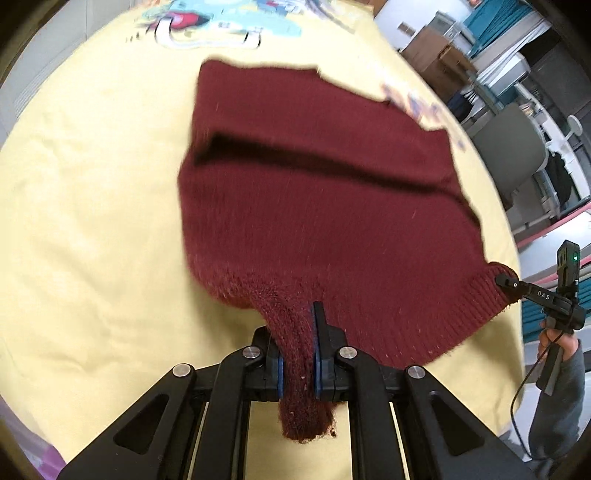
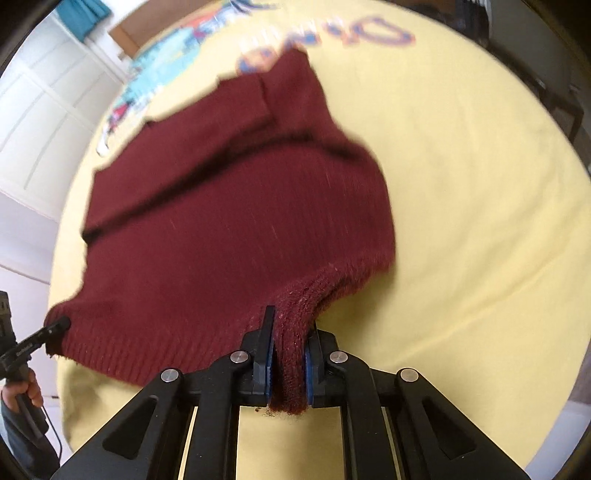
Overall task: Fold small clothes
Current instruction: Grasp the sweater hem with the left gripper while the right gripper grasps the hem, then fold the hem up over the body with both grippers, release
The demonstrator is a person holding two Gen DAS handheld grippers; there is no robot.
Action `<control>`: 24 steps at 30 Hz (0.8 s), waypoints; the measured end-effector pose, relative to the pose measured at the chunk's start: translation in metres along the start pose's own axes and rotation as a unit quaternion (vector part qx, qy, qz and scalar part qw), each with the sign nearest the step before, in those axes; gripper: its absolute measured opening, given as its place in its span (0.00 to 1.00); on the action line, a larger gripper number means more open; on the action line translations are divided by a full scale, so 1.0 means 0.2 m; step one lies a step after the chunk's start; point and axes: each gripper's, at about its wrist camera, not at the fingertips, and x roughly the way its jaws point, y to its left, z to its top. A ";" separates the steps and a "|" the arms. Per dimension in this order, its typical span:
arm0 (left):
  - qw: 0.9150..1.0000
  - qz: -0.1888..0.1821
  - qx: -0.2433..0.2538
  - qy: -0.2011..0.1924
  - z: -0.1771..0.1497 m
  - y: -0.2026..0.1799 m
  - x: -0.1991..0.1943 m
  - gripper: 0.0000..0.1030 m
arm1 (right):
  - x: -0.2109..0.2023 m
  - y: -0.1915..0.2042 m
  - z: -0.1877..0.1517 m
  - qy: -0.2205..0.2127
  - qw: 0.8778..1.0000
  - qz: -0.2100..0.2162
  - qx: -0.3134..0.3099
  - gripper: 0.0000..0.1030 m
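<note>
In the left wrist view, the ribbed hem of a maroon knitted garment [image 1: 317, 206] is pinched between the pads of the left gripper [image 1: 298, 354], a bunch of rib hanging out below the jaws. The opposite hem corner is clamped by the right gripper [image 1: 508, 286] at the right edge of the view, with the person's hand [image 1: 554, 339] on its handle. Both corners are presumably held so that the hem can be carried as one straight edge — a fold across the body seems to be in hand. The far part of the garment lies on a pale yellow cloth [image 1: 92, 206] bearing a cartoon print [image 1: 221, 22]; a dark crease runs across the knit where it bends. Shelving, a grey chair [image 1: 513, 155] and teal curtains are seen beyond the edge of the surface.

In the right wrist view, the right gripper [image 2: 288, 354] is closed on its own hem corner of the same garment [image 2: 229, 206], and the left gripper [image 2: 55, 328] is seen gripping the other corner at the left. The hem is lifted towards the cameras while the far end rests on the yellow cloth [image 2: 480, 221]. White panelled doors [image 2: 48, 122] stand behind — the frame is blurred there.
</note>
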 end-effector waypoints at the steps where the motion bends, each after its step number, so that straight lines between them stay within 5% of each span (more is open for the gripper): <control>1: 1.000 -0.002 0.002 -0.007 0.04 0.00 -0.02 0.09 | -0.03 0.01 0.05 -0.020 1.000 0.000 -0.003 0.11; 14: 0.993 0.033 0.041 -0.110 0.71 -0.10 -0.24 0.09 | -0.14 0.20 0.61 -0.160 0.987 -0.024 -0.019 0.11; 24: 0.992 0.100 0.044 -0.069 1.02 0.01 0.13 0.09 | 0.22 0.30 1.03 -0.103 0.993 -0.056 -0.029 0.11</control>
